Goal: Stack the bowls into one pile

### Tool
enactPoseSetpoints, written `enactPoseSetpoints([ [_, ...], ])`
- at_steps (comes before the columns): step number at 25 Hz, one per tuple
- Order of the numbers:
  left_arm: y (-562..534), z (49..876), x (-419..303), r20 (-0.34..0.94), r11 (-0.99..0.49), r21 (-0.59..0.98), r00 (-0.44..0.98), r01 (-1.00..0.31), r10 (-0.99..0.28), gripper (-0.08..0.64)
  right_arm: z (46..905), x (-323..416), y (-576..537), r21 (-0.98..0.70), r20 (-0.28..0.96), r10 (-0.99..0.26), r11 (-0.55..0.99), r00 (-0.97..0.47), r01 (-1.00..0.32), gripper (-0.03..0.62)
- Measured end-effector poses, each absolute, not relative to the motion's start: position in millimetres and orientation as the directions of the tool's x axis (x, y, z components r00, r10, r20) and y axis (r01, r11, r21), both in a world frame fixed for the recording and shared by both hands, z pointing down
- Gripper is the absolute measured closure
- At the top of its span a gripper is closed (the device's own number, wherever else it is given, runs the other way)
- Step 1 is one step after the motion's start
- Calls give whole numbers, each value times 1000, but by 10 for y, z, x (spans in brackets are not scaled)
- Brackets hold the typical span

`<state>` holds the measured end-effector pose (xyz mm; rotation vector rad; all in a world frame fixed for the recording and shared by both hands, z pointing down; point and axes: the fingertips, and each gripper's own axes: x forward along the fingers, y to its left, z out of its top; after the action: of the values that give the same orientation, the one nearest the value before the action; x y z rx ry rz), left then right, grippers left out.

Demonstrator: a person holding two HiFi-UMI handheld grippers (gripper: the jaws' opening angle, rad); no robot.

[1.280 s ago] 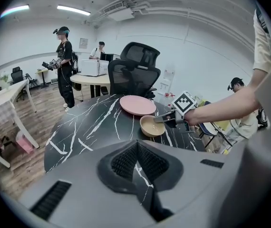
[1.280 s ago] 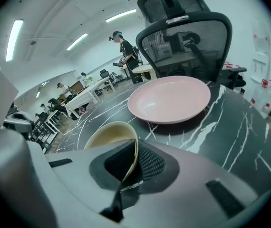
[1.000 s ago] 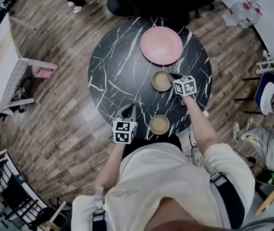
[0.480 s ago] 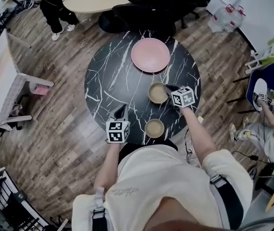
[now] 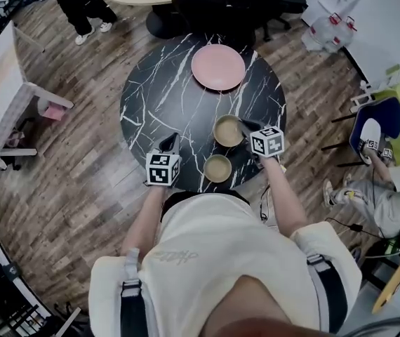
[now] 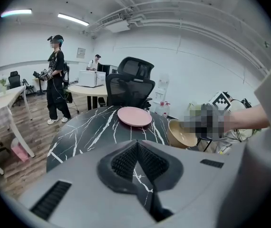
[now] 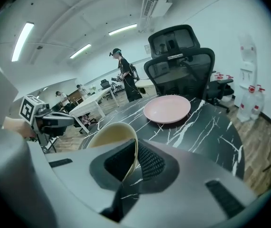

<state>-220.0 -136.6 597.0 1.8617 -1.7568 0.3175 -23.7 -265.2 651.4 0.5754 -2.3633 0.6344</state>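
Observation:
A tan bowl [image 5: 227, 131] hangs tilted above the black marble table [image 5: 165, 97]; my right gripper [image 5: 245, 128] is shut on its right rim. In the right gripper view the thin rim of that bowl [image 7: 108, 136] runs down between the pads of my right gripper [image 7: 134, 159]. A second tan bowl [image 5: 217, 168] rests upright on the table near the front edge, just in front of the held one. My left gripper [image 5: 170, 143] hovers left of that bowl, shut and empty. In the left gripper view, past my left gripper [image 6: 137, 147], the held bowl [image 6: 181, 133] shows at the right.
A pink plate [image 5: 217, 67] lies at the table's far side, also in view as the pink plate [image 7: 167, 109]. Black office chairs [image 5: 221, 2] stand behind the table. A white desk [image 5: 3, 97] is at the left. People stand at the far left and sit at the right.
My right gripper has lifted the tan bowl off the table and carried it closer to the near bowl. My left gripper has risen a little, still shut.

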Motion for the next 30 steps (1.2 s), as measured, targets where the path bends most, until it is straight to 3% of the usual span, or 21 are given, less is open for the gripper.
enactPoseSetpoints([
  [30,-927,6395,-1908,587,-24,257,176,-966,-790,541,7178,-8,-1240,-366,728,-73,800,-682,-476,566],
])
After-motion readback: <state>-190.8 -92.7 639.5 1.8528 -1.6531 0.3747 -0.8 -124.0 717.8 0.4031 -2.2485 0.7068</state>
